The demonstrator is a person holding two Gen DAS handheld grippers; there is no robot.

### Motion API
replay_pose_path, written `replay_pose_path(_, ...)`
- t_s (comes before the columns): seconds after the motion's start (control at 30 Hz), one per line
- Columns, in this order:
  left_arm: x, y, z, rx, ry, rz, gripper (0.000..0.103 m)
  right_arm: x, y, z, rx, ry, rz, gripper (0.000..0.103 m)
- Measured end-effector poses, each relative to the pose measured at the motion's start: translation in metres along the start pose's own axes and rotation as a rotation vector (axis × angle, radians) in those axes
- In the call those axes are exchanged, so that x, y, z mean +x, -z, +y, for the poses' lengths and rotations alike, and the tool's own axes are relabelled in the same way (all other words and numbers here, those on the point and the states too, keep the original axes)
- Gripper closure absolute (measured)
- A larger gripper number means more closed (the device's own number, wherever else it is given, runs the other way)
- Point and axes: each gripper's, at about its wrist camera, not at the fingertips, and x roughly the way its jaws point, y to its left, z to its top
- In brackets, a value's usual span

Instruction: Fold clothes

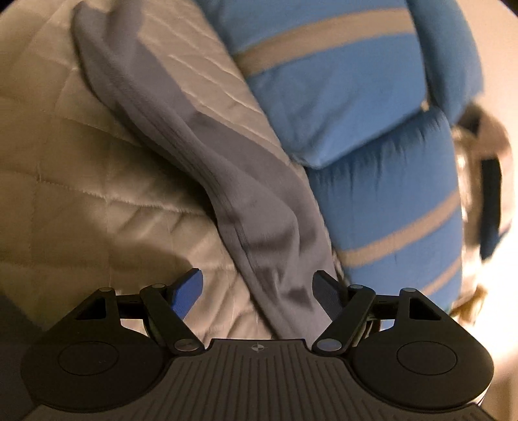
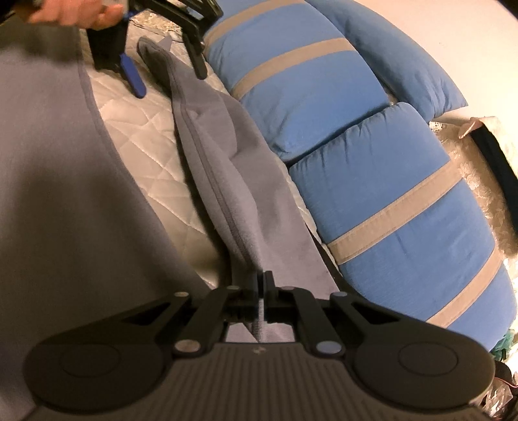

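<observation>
A grey garment lies on a cream quilted cover. Its long narrow part (image 2: 226, 168), with a seam along it, runs from the far left down to my right gripper (image 2: 262, 281), which is shut on a fold of it. The broad part of the garment (image 2: 48, 162) fills the left of the right wrist view. My left gripper (image 1: 257, 291) is open, and the narrow strip (image 1: 252, 226) passes between its blue pads (image 1: 187, 291) without being pinched. From the right wrist view, the left gripper (image 2: 170, 82) straddles the strip's far end, with a hand (image 2: 74, 13) holding it.
Blue pillows with beige stripes (image 2: 372, 200) (image 1: 356, 97) lie close along the right side of the strip. The quilted cover (image 1: 64, 194) (image 2: 145, 145) shows between the garment's two parts. A patterned cloth and a dark object (image 2: 485, 168) sit at the far right.
</observation>
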Motion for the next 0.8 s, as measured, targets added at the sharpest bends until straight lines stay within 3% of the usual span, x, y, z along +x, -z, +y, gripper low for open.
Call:
replay_pose_path(0.2,0.010,-0.011,0.002,-0.052,0.000,-0.030,0.037,-0.003,0.004,-0.001,-0.012,-0.006,0.002,0.101)
replay_pose_path(0.4,0.010,-0.016,0.007,-0.099,-0.033,-0.053,0.063,-0.005,0.014,-0.005,-0.014,0.000,0.026,0.101)
replay_pose_path(0.67,-0.002,-0.017,0.018,-0.138,-0.050,-0.066,0.065,-0.005,0.023,-0.009,-0.006,0.008,0.045,0.101)
replay_pose_path(0.8,-0.006,-0.018,0.027,-0.179,-0.074,-0.057,0.090,-0.005,0.025,-0.008,-0.016,0.000,0.051,0.101)
